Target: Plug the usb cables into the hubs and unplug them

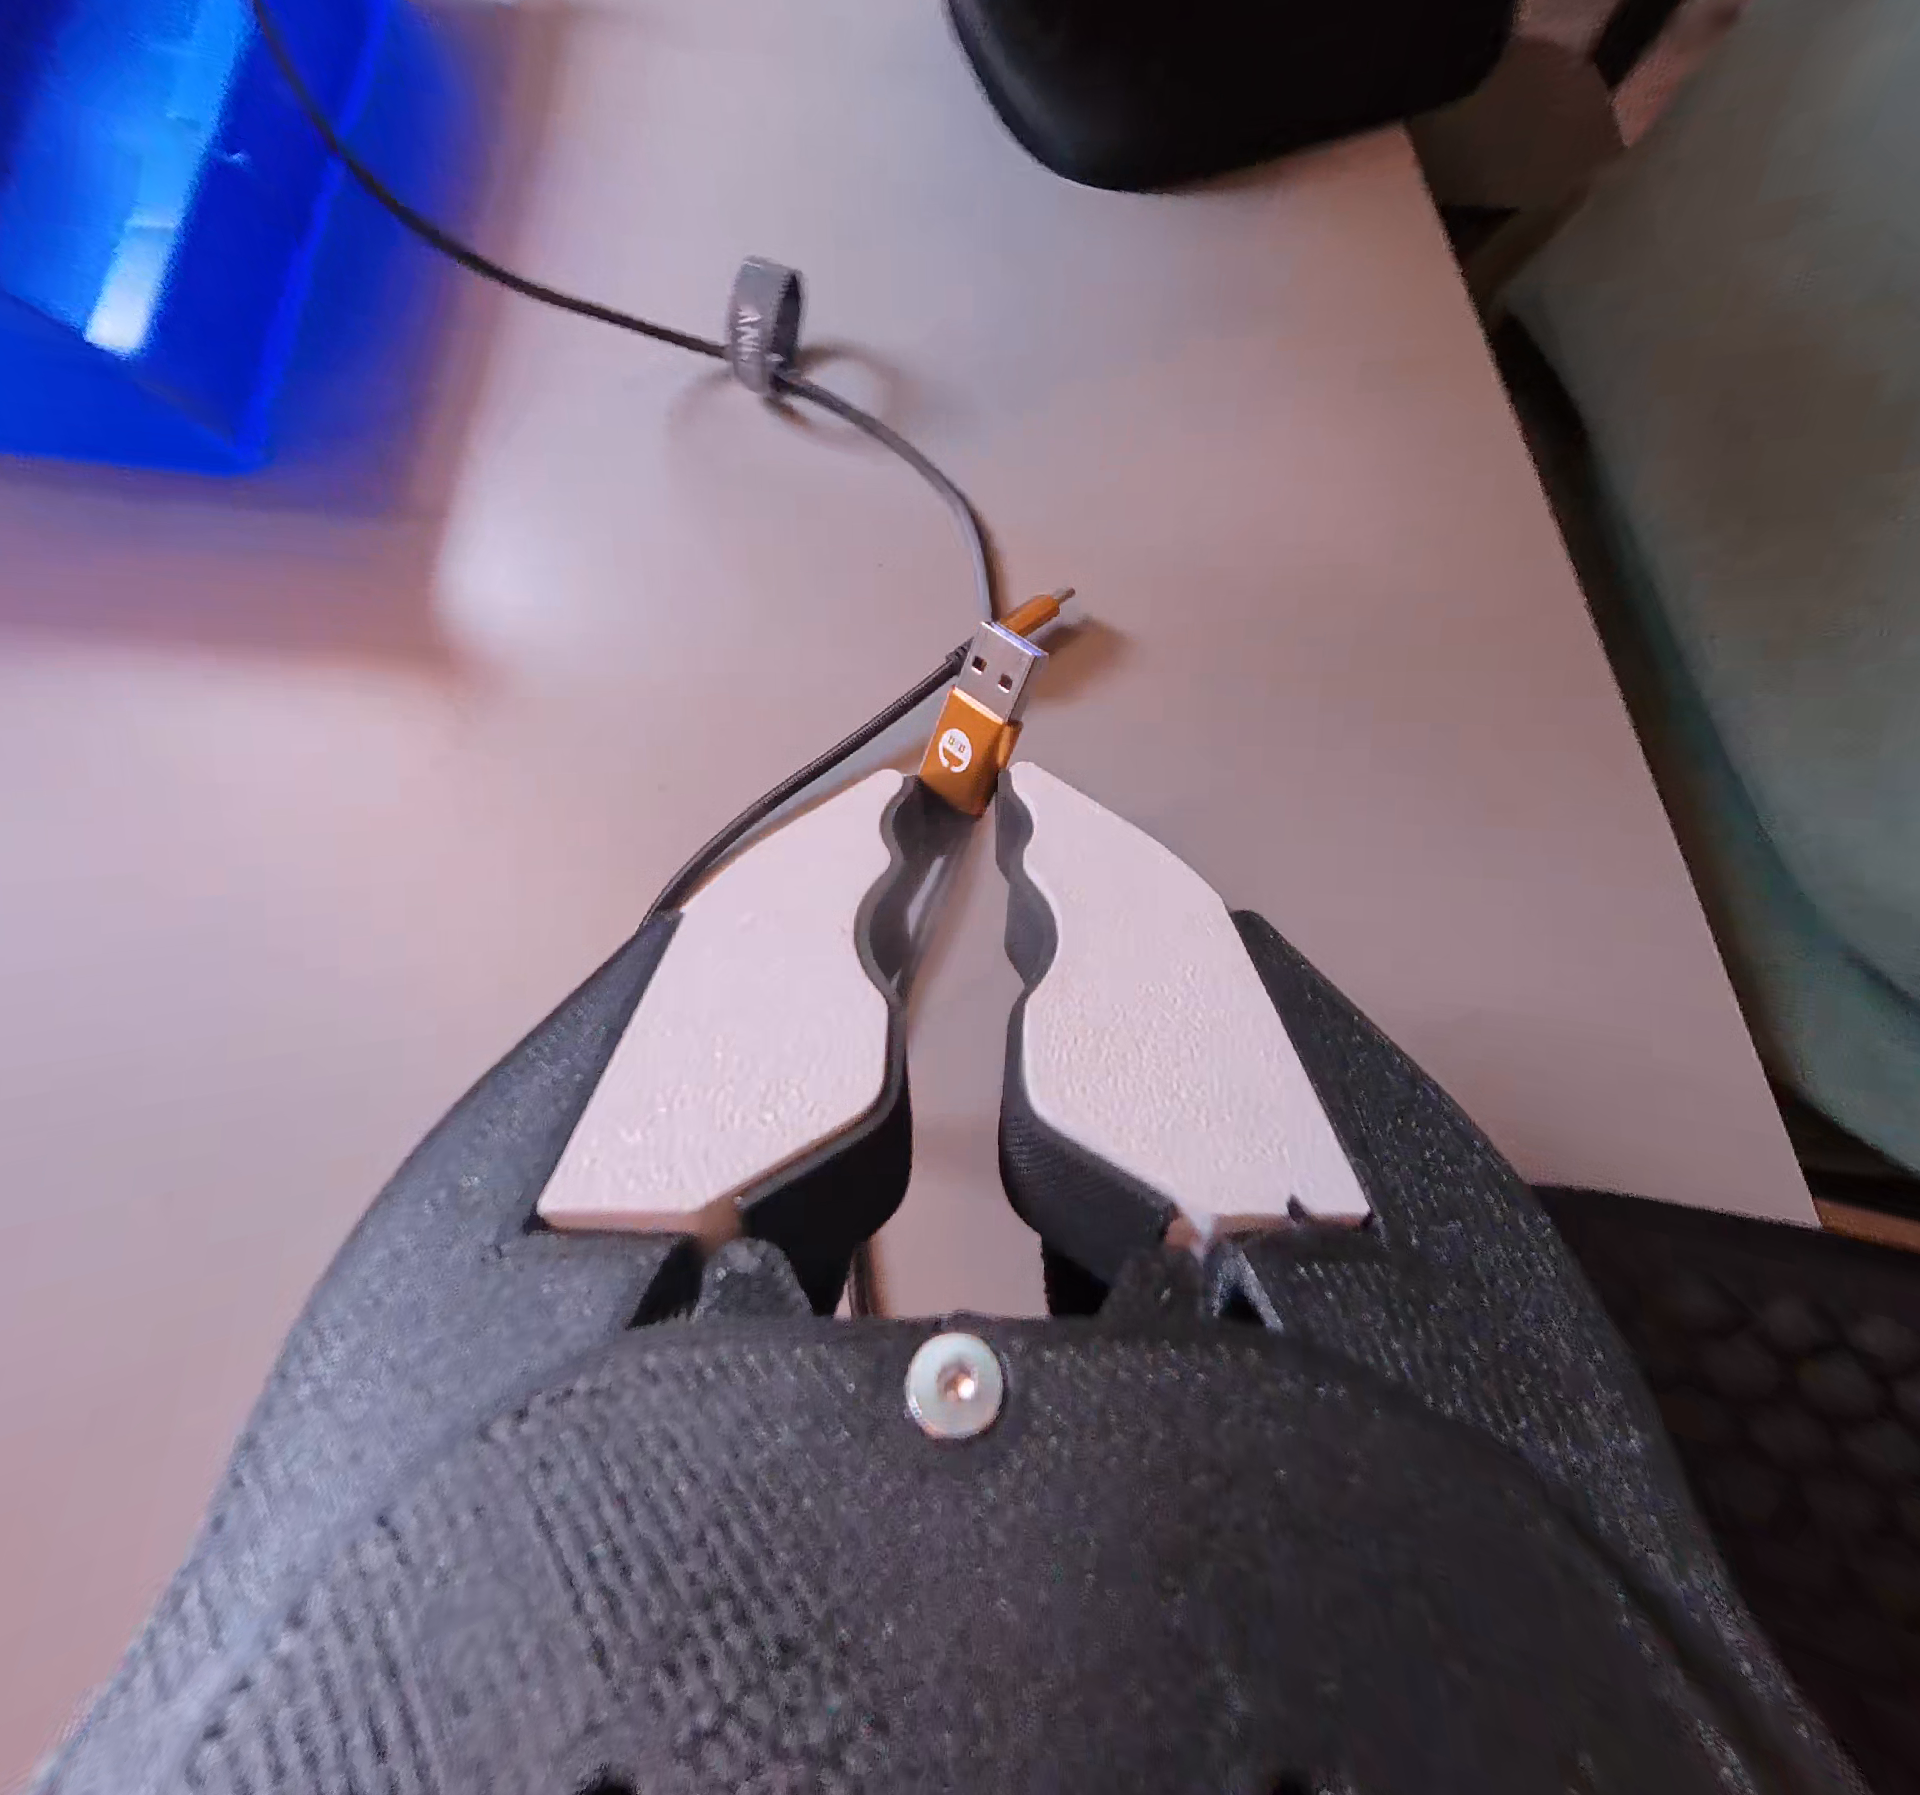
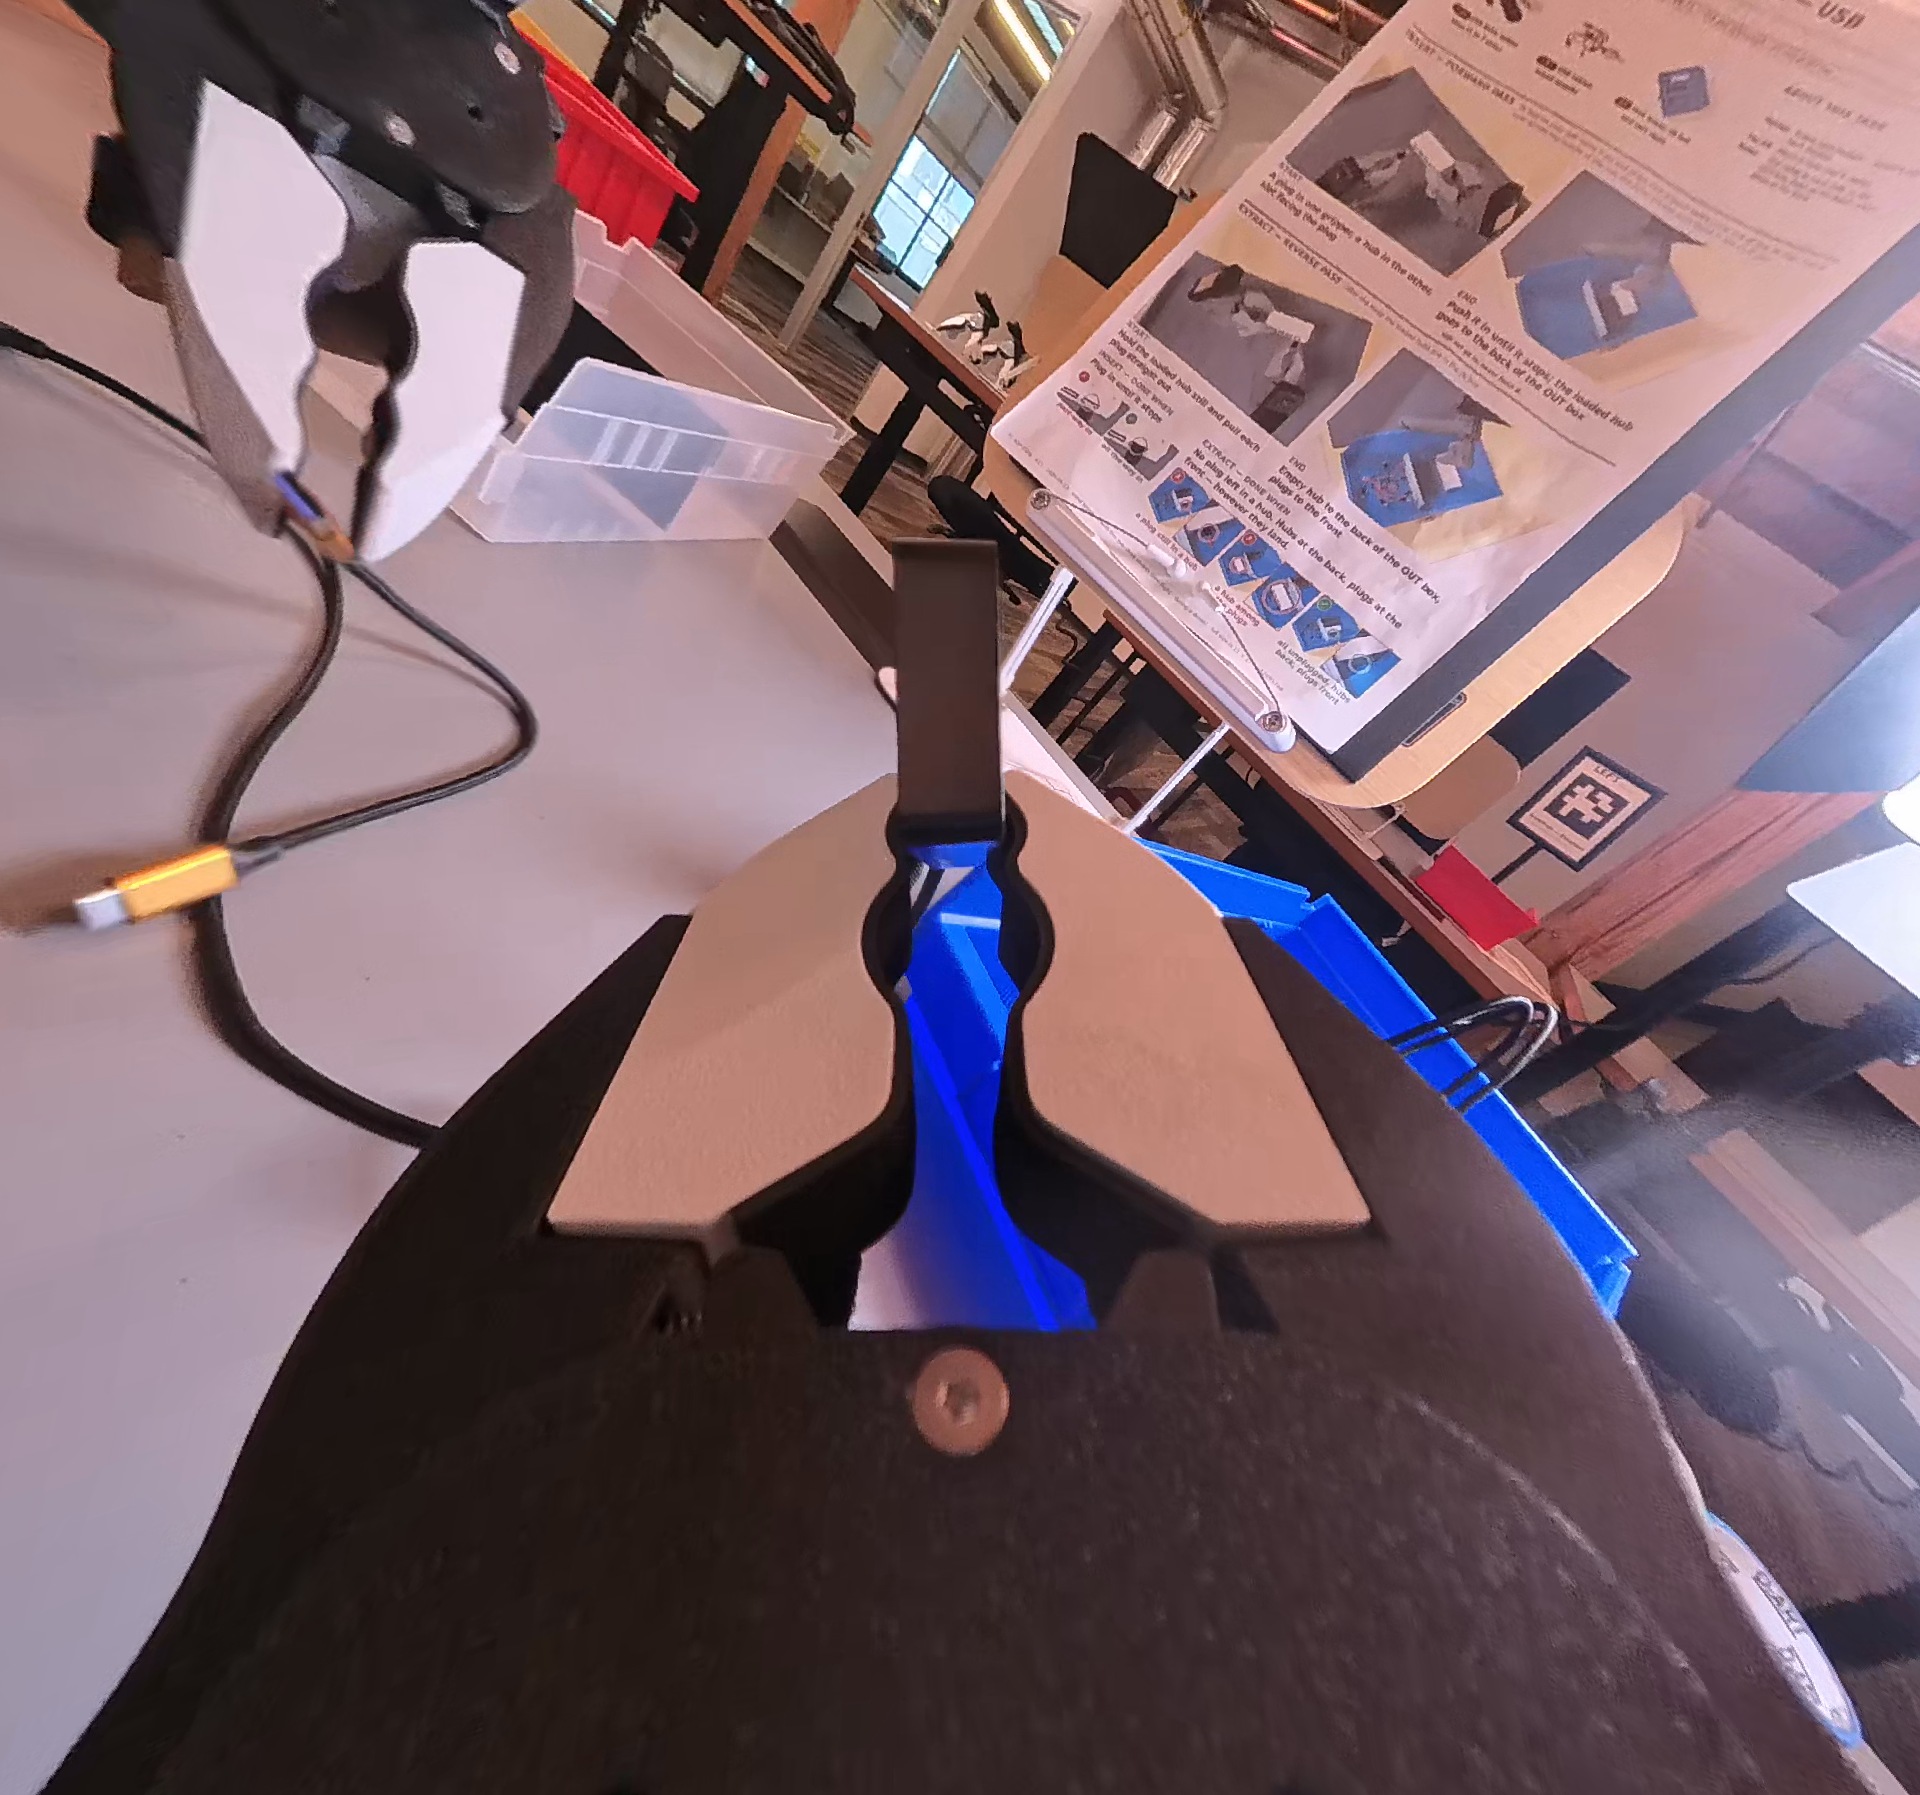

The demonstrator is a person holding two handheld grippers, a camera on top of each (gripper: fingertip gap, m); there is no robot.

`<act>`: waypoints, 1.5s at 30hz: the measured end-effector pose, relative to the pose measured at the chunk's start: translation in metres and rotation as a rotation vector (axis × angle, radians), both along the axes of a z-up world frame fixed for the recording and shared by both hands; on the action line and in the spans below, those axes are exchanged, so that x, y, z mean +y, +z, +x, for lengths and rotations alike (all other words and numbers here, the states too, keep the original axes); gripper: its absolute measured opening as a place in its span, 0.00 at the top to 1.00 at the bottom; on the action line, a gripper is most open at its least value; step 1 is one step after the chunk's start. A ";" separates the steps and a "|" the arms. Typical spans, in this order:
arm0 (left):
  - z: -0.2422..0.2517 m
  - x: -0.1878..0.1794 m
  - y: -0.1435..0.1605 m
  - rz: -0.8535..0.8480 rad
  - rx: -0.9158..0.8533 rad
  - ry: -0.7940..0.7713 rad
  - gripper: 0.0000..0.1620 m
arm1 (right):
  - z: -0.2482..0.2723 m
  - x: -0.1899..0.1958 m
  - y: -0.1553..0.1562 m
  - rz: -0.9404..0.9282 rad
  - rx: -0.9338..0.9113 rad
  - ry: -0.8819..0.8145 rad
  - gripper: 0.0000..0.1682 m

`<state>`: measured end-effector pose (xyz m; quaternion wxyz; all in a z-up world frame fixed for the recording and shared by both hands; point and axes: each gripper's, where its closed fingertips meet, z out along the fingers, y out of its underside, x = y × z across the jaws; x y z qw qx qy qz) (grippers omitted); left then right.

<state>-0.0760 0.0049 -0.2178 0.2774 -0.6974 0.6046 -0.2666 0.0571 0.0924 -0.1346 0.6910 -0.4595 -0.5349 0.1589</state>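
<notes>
White table [image 1: 1195, 457]; left tool [image 1: 961, 789] clamps logo-marked orange USB plug [image 1: 971, 743]; right tool [image 2: 948, 826] clamps black hub [image 2: 945, 685].

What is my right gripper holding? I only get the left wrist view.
Observer: The right gripper is shut on a flat black hub, which stands upright from its fingertips.
Operator: What's under it?
Observer: A blue bin shows through the gap between its fingers.
Operator: Anything beyond my left gripper?
Observer: Clear plastic trays sit on the table behind the left gripper, which pinches the gold plug.
</notes>
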 end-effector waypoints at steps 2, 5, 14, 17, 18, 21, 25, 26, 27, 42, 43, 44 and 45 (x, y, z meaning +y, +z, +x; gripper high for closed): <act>-0.005 0.014 -0.002 0.018 0.037 0.104 0.92 | -0.001 -0.003 0.000 0.000 0.002 0.022 0.93; -0.031 0.047 -0.006 0.100 0.169 0.342 0.92 | -0.003 -0.010 0.001 -0.014 0.021 0.075 0.93; -0.040 0.055 0.000 0.188 0.227 0.463 0.92 | -0.004 -0.022 0.006 -0.068 0.082 0.197 0.93; -0.029 0.047 -0.012 0.159 0.222 0.426 0.92 | -0.008 -0.026 0.003 -0.058 0.061 0.212 0.93; -0.025 0.045 -0.016 0.145 0.217 0.416 0.91 | -0.009 -0.028 0.002 -0.053 0.052 0.217 0.93; -0.012 0.040 -0.031 0.096 0.204 0.379 0.91 | -0.013 -0.034 -0.003 -0.042 0.024 0.243 0.93; 0.004 0.034 -0.055 0.048 0.203 0.301 0.87 | -0.016 -0.038 -0.012 -0.029 -0.028 0.251 0.93; 0.005 0.035 -0.059 0.047 0.206 0.296 0.85 | -0.017 -0.038 -0.014 -0.028 -0.038 0.250 0.93; 0.007 0.036 -0.062 0.043 0.204 0.283 0.83 | -0.018 -0.038 -0.016 -0.027 -0.047 0.247 0.93; -0.003 0.028 -0.069 -0.016 0.226 0.005 0.93 | -0.019 -0.034 -0.026 -0.059 -0.071 0.237 0.93; -0.003 0.028 -0.069 -0.017 0.227 0.004 0.96 | -0.018 -0.034 -0.026 -0.061 -0.071 0.237 0.93; -0.003 0.028 -0.069 -0.007 0.233 0.004 0.96 | -0.018 -0.034 -0.026 -0.062 -0.070 0.236 0.93; -0.003 0.028 -0.069 0.013 0.248 0.008 0.96 | -0.018 -0.034 -0.026 -0.063 -0.069 0.237 0.93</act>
